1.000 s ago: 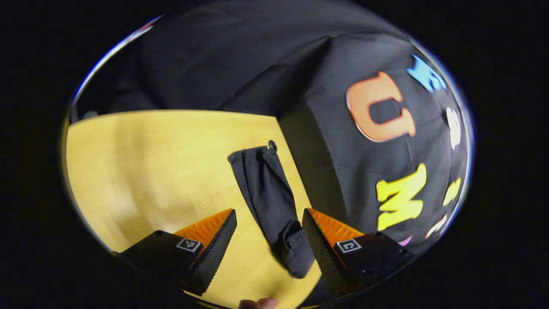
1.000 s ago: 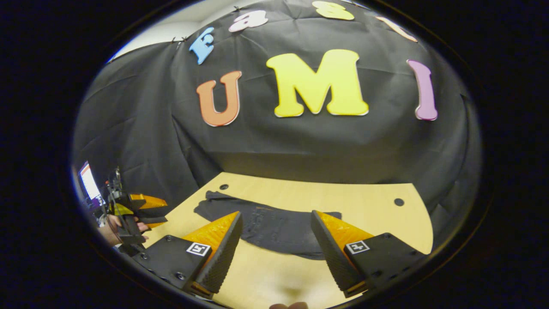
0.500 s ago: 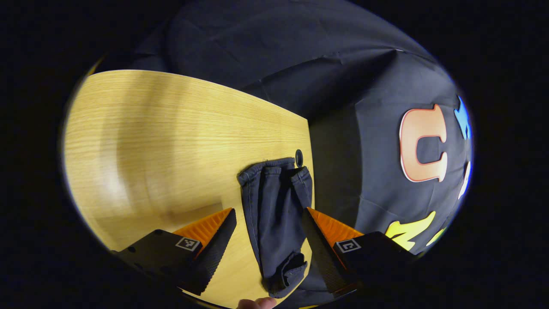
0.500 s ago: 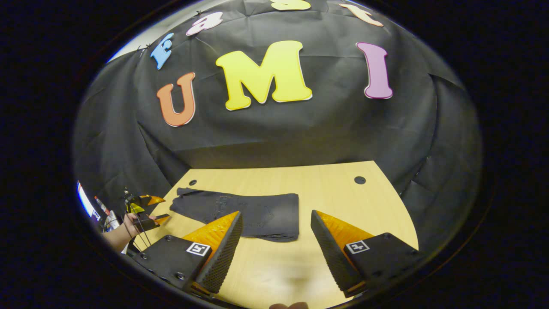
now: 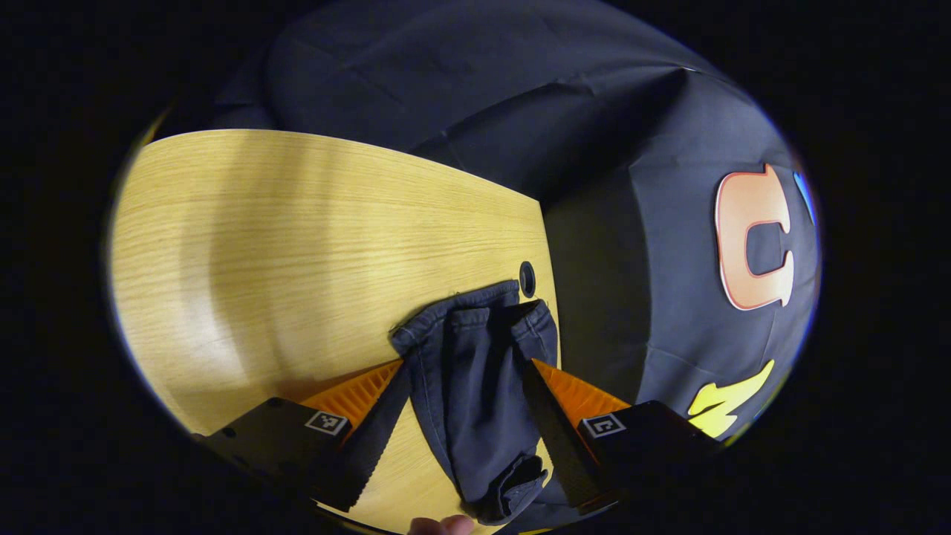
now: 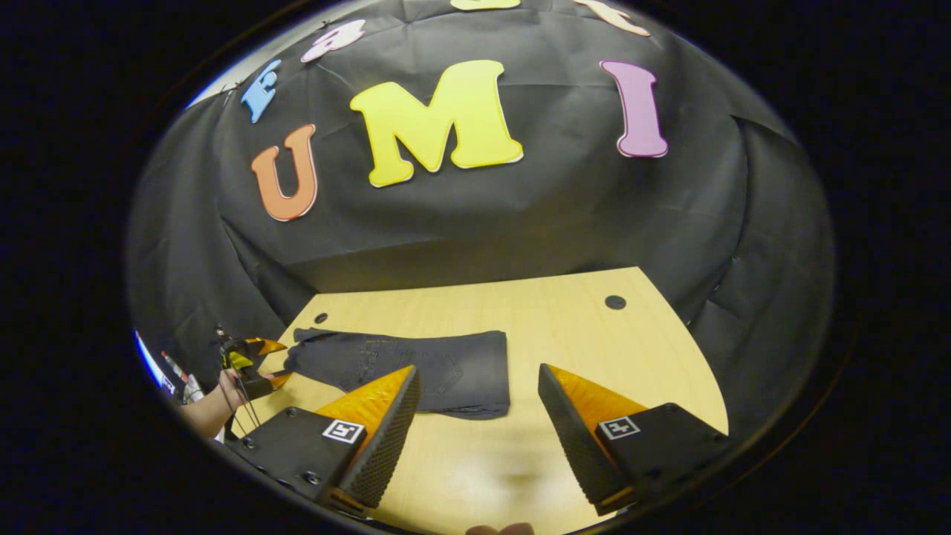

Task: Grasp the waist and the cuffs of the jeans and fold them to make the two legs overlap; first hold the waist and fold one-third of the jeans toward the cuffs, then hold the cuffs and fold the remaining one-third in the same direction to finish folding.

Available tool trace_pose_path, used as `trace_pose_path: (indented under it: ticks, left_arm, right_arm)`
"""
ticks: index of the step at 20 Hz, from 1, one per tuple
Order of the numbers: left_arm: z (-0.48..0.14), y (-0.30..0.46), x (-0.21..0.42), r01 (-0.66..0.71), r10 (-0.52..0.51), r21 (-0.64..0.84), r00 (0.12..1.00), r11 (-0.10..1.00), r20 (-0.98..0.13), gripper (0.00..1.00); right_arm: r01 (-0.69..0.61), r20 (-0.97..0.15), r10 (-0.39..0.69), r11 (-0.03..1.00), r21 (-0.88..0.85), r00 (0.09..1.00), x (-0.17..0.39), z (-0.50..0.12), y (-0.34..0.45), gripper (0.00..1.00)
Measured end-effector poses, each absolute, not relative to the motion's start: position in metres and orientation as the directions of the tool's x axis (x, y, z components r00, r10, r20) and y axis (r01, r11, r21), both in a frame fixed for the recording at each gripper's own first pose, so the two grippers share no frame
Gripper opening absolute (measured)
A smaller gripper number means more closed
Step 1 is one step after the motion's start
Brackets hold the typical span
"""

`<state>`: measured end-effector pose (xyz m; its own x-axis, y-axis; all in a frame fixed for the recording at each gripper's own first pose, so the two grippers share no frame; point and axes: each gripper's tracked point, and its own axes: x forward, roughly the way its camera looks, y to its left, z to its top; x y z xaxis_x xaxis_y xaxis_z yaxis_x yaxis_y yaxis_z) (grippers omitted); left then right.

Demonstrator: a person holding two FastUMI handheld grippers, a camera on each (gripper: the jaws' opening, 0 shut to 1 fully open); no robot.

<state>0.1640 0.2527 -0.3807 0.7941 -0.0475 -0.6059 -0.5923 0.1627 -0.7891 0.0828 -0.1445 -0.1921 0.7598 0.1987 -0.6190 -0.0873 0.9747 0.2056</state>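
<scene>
While both tongs stand apart, the jeans (image 6: 416, 368) lie on the table (image 6: 594, 349), cuffs (image 5: 475, 319) between the left gripper (image 5: 464, 416) fingers, ahead of the right gripper (image 6: 479, 423) — a shallow bite might catch one leg only, spoiling the overlap.

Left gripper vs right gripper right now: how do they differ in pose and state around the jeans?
The left gripper straddles the cuff end of the jeans, denim between its fingers; the right gripper hovers over bare table, its gap empty. The left gripper sits right at the fabric; the right gripper is back from the jeans' folded end. Both are open, neither pressing on denim.
</scene>
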Motion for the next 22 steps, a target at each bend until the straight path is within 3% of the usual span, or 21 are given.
trace_pose_path:
  ticks: [1,7,10,14,16,22]
  left_arm:
    - [-0.380,0.253,0.169,-0.582,-0.050,-0.797,0.801,0.162,-0.596,0.98]
    - [-0.385,0.254,0.200,-0.519,-0.048,-0.852,0.851,0.076,-0.523,0.97]
    - [-0.397,0.255,0.201,-0.525,-0.055,-0.848,0.847,0.072,-0.529,0.60]
    - [-0.400,0.254,0.200,-0.524,-0.072,-0.847,0.845,0.089,-0.531,0.23]
    - [-0.376,0.251,0.203,-0.477,-0.076,-0.874,0.872,0.093,-0.484,0.12]
    - [-0.269,0.211,0.209,-0.275,-0.131,-0.929,0.940,0.249,-0.314,0.08]
  right_arm:
    - [-0.080,-0.624,0.196,0.975,0.208,0.756,0.083,-0.194,-0.146,1.00]
    - [-0.047,-0.650,0.153,0.983,0.178,0.745,0.083,-0.200,-0.159,0.98]
    - [-0.030,-0.652,0.135,0.985,0.169,0.746,0.079,-0.198,-0.164,0.98]
    - [-0.016,-0.658,0.126,0.985,0.170,0.742,0.071,-0.199,-0.166,0.98]
    - [-0.014,-0.655,0.129,0.984,0.177,0.744,0.066,-0.197,-0.165,0.98]
    - [-0.008,-0.626,0.141,0.978,0.210,0.767,0.052,-0.186,-0.163,0.98]
